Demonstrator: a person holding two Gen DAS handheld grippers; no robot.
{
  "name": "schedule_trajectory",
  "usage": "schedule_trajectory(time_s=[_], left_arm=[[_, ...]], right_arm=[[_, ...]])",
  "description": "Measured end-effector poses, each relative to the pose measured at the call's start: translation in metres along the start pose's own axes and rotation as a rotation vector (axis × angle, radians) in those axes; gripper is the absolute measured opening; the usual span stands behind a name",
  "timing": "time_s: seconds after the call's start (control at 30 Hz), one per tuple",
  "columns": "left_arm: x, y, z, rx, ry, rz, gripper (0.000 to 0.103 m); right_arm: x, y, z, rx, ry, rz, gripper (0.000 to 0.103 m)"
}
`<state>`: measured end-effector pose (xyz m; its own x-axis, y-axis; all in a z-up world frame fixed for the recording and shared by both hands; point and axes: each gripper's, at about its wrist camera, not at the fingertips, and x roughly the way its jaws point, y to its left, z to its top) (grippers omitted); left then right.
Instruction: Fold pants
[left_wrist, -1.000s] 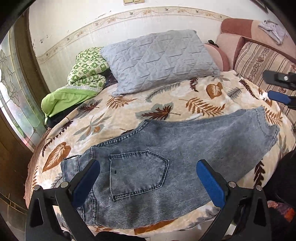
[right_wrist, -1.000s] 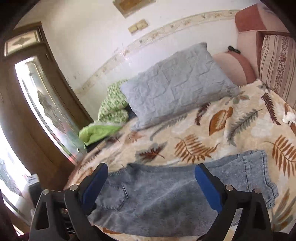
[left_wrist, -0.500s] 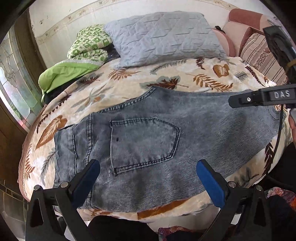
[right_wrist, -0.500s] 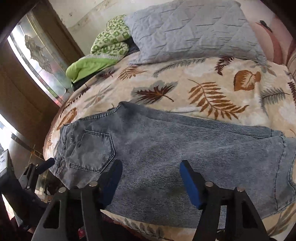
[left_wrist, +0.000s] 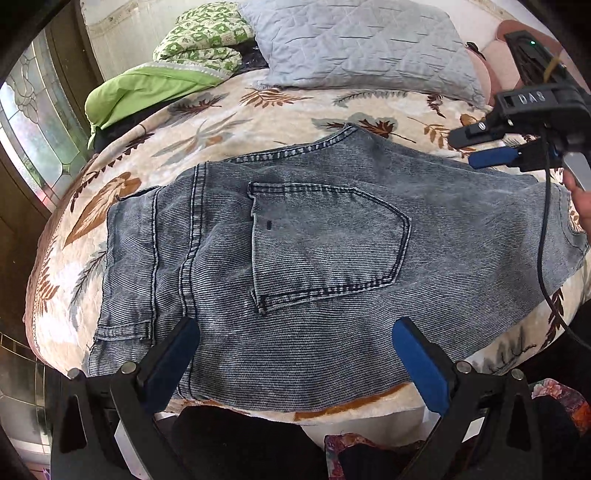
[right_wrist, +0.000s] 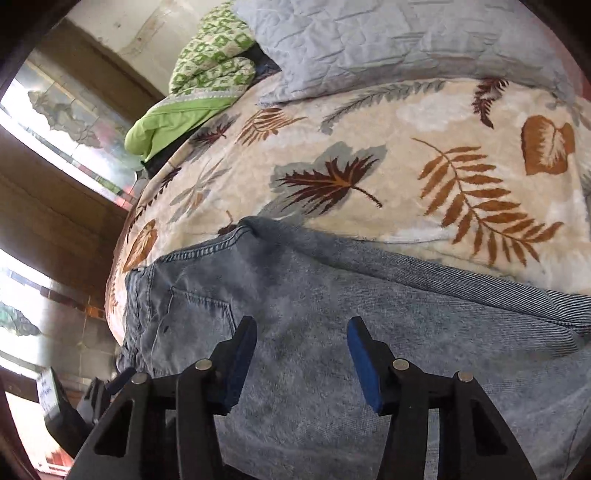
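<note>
While the right gripper (right_wrist: 301, 354) is closing, pants (left_wrist: 314, 266) lie flat.

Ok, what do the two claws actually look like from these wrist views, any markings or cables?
Both are black plastic frames with silver pivot pins and blue padded fingers. The left claw shows two broad blue pads. The right claw has the same build; from the left wrist view its black body carries raised "DAS" lettering, a green indicator light and a thin black cable hanging down.

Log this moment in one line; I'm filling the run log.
task: fold pants | pants: flat on bed | left gripper: open | right gripper: closing, empty
</note>
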<state>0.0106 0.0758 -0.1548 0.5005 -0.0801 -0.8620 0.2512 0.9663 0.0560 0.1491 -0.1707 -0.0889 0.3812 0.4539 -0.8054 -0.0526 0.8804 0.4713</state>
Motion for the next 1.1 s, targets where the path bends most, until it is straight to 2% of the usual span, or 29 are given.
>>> schedule_trajectory(time_s=[0.13,0.43,0.7,0.8,0.83,0.9,0.93,0.97,1.03,1.1], left_arm=[[0.004,0.006,0.002,-0.018,0.009,-0.004,0.103],[0.011,0.020,-0.001,-0.049,0.037,-0.014,0.103],[0.018,0.031,-0.003,-0.061,0.052,-0.036,0.103],[0.018,0.031,-0.006,-0.047,0.054,-0.039,0.103],[0.018,0.031,-0.007,-0.041,0.051,-0.038,0.103],[0.018,0.031,-0.011,-0.022,0.030,-0.009,0.103],[0.019,0.031,-0.013,-0.006,0.006,0.012,0.103],[0.022,0.030,-0.014,0.008,-0.015,0.013,0.103],[0.027,0.030,-0.012,0.019,-0.032,0.021,0.103],[0.031,0.029,-0.005,0.031,-0.045,0.036,0.103]], right_arm=[[0.013,-0.002,0.020,0.045,0.004,0.048,0.056],[0.062,0.027,0.065,0.000,0.068,0.102,0.060],[0.094,0.060,0.076,-0.133,0.144,0.100,0.062],[0.104,0.072,0.072,-0.202,0.166,0.064,0.062],[0.107,0.077,0.070,-0.233,0.168,0.050,0.060],[0.109,0.086,0.066,-0.304,0.147,0.006,0.035],[0.112,0.091,0.064,-0.348,0.142,-0.049,0.021],[0.115,0.094,0.063,-0.369,0.136,-0.101,0.015],[0.119,0.095,0.064,-0.378,0.119,-0.151,0.009],[0.124,0.095,0.068,-0.380,0.100,-0.204,0.007]])
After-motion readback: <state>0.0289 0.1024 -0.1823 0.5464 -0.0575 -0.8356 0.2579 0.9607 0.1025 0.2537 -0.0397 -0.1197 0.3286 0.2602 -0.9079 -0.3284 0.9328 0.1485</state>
